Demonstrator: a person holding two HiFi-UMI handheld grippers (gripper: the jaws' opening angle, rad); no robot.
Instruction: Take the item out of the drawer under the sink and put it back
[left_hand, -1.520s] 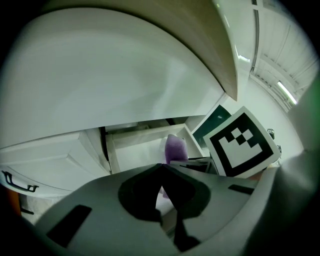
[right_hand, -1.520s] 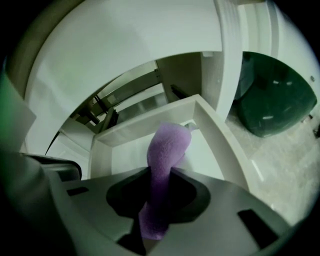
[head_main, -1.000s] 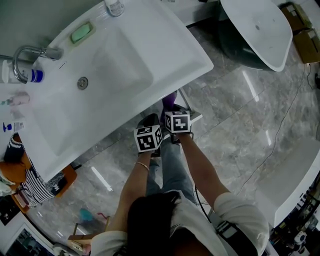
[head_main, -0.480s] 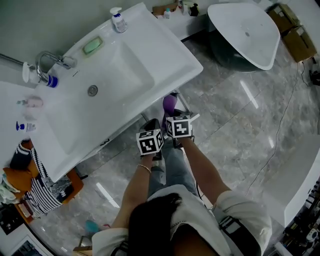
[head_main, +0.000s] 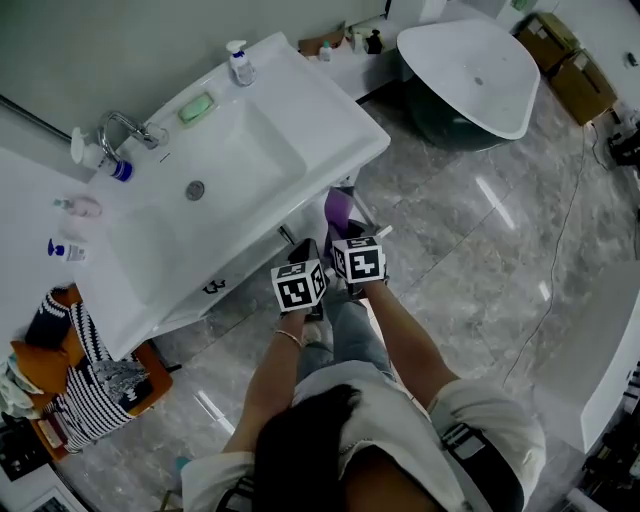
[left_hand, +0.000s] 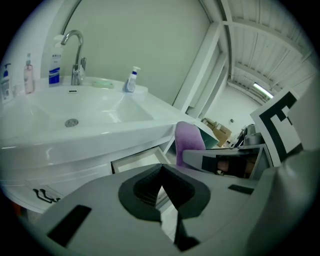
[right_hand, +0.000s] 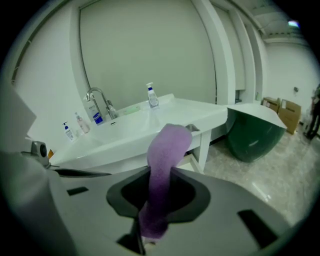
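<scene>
Grey marble floor (head_main: 470, 260) fills most of the head view, with a freestanding bathtub (head_main: 465, 70) (white inside, dark green outside) at the upper right. The white sink (head_main: 250, 150) runs diagonally ahead of the person, and the drawer (left_hand: 134, 162) beneath it stands pulled open. The right gripper (right_hand: 152, 200) has its fingers clamped on a purple cloth (right_hand: 165, 150), raised in front of the sink's edge, near the open drawer. The cloth's long axis runs along the fingers, pointing away from the person toward the sink, and its free end curls over. The left gripper (left_hand: 161, 192) sits just beside the right one, its fingers drawn together on nothing. A chrome faucet (head_main: 120, 128), a green soap bar (head_main: 195, 107) and a pump bottle (head_main: 238, 62) with a blue label stand along the sink's counter. The bottle's print is too small to read, as is a black mark (head_main: 213, 287) on the cabinet front.
</scene>
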